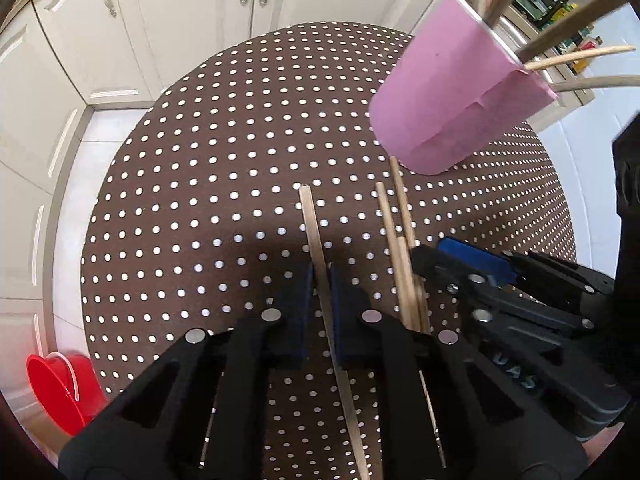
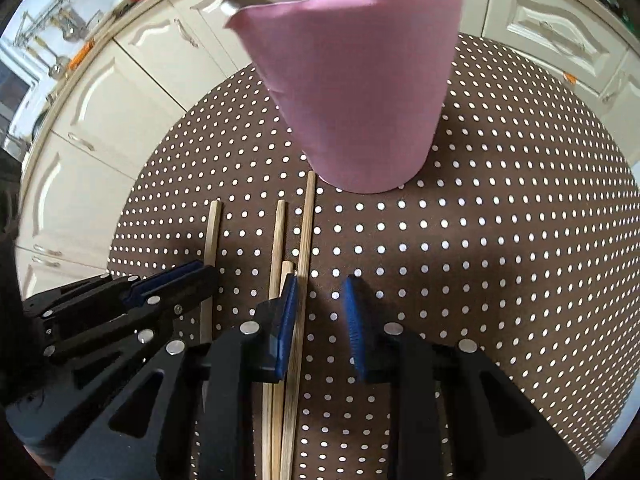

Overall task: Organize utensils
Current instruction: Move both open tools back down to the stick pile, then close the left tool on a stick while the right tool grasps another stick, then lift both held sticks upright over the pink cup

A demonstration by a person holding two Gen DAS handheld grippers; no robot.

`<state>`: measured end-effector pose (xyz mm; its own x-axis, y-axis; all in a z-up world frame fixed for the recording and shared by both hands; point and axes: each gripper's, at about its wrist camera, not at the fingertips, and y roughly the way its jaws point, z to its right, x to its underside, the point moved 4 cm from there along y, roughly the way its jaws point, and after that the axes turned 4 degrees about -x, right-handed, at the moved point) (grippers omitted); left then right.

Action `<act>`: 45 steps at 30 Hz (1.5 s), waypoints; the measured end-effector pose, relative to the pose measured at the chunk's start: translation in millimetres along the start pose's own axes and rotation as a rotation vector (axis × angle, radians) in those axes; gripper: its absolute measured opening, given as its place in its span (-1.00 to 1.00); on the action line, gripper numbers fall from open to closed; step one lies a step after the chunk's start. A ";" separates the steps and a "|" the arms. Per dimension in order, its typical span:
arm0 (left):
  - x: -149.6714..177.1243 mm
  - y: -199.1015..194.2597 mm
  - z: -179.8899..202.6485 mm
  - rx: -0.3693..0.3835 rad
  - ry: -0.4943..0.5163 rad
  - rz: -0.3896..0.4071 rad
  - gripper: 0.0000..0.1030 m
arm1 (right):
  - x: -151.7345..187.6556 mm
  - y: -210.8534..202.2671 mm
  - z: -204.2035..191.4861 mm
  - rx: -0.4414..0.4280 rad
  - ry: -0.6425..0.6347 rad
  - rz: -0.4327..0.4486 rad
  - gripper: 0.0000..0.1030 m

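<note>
While right wrist view misses it, red bucket shows left.

Holder stands on the desk, sticks in it; before it lie three chopsticks, a lone one left.

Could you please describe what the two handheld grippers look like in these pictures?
Both the left gripper and the right gripper are matte black frames with triangular cut-outs. Round silver discs stud the frames, and the jaws carry dark blue ribbed pads. One shows faint raised lettering. No cables or sleeves are visible.
</note>
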<state>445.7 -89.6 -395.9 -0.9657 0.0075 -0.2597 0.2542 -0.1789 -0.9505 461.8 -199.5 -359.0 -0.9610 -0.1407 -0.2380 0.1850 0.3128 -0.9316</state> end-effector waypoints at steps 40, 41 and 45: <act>-5.1 -130.2 27.3 0.141 0.156 0.197 -0.87 | 47.2 -153.2 3.8 -0.112 0.145 0.294 -0.91; -5.1 -137.3 27.5 0.146 0.162 0.210 -0.87 | 43.0 -158.0 -2.2 -0.109 0.145 0.311 -0.91; -3.5 -161.5 25.5 0.154 0.181 0.258 -0.87 | 41.6 -181.7 -15.4 -0.094 0.140 0.373 -0.91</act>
<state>406.6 -85.9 -237.1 -0.8423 0.1144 -0.5267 0.4640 -0.3434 -0.8166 385.0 -247.7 -195.3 -0.8514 0.1263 -0.5091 0.5130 0.4033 -0.7578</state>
